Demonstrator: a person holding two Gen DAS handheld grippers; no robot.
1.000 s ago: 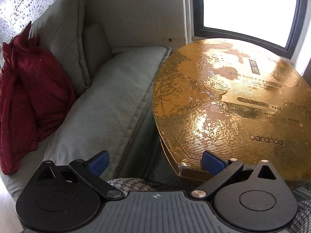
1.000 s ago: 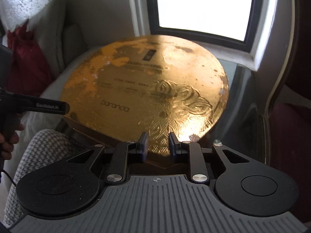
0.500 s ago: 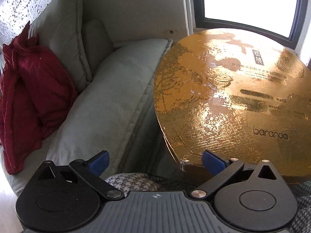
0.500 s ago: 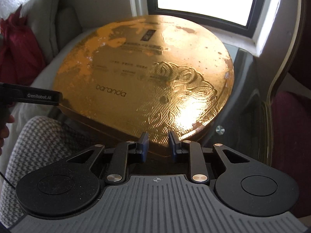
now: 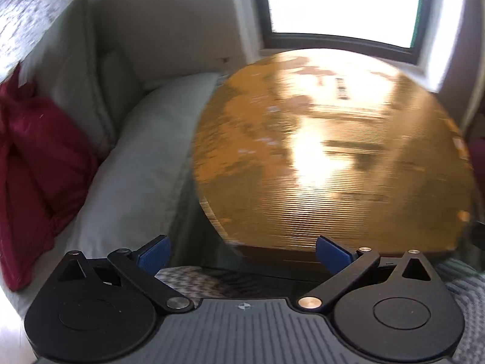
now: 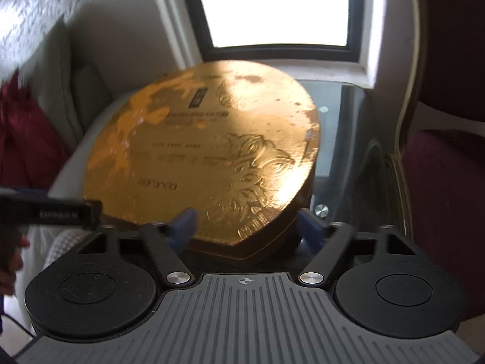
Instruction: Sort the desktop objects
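**Gold box on the glass tabletop, both tools spread wide**

A large, flat gold box point(image 6: 209, 157) with a rounded outline and a pointed near corner is seen lying on a glass tabletop point(image 6: 342, 139) below a bright window point(image 6: 272, 9). Embossed ornament and the printed word "baranda" are carried on its lid. The box's left part is seen to overhang the tabletop edge toward a pale grey sofa point(image 5: 136, 151); how far it is supported there cannot be told.

The right tool point(image 6: 245, 227) is held with its blue-padded fingers point(image 6: 185, 224) spread wide, one on either side of the box's pointed near corner. Whether the pads touch the box cannot be told, as the fingers are blurred.

The left tool point(image 5: 242, 253) is likewise held wide apart, and nothing is gripped between its blue pads point(image 5: 333, 254). It is positioned at the near left edge of the box, with the right pad just below the box's rim and the left pad out over the sofa side. This view is smeared by motion blur, so the lid's print cannot be read there.

A dark red cushion point(image 5: 36, 166) is seen resting on the sofa at far left. A dark red chair point(image 6: 445, 151) stands beside the tabletop on the right. Checked fabric point(image 5: 188, 279) is visible below the left tool.
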